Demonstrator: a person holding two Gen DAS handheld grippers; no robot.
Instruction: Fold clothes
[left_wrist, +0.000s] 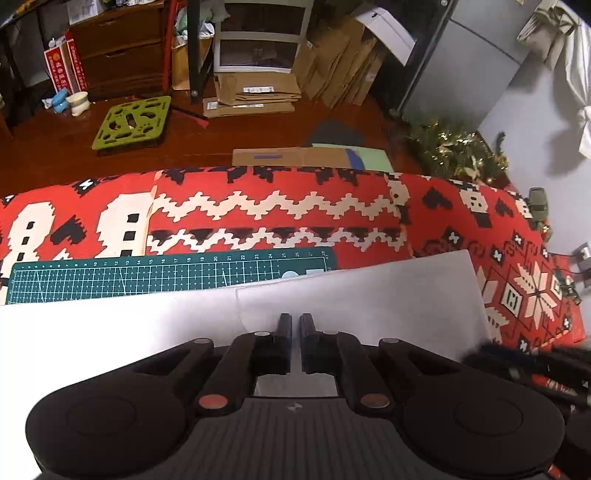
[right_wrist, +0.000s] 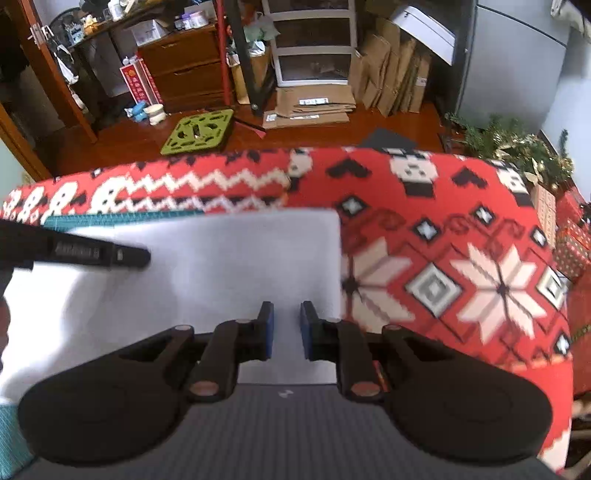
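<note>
Left wrist view first: the left claw (left_wrist: 295, 325) sits low over a white garment (left_wrist: 369, 306) that lies flat and smooth, its two fingers drawn nearly together with only a thin slit of white showing between the blue pads. Whether any cloth is pinched in that slit, I cannot tell. A faint fold line runs across the white cloth just ahead of the fingertips. Beyond the garment's far edge there is a green cutting mat (left_wrist: 166, 275), partly tucked under the white fabric, and both lie on the counter, which is draped in a red patterned cloth (left_wrist: 277, 210) with white zigzags and black hearts. At the right edge of this view a dark, blurred shape pokes in, the right claw (left_wrist: 524, 360) close by.

Over to the right wrist view: the right claw (right_wrist: 287, 317) hangs above the garment's right-hand part, fingers parted a modest way, white fabric visible in the gap and nothing gripped. The garment's right edge runs straight just beside its right finger, with red snowflake pattern past it. The left claw comes in from the left as a dark blurred bar lying across the white cloth.

Behind the counter: wooden floor, a green perforated board (left_wrist: 131, 123), flattened cardboard (left_wrist: 255, 98).
</note>
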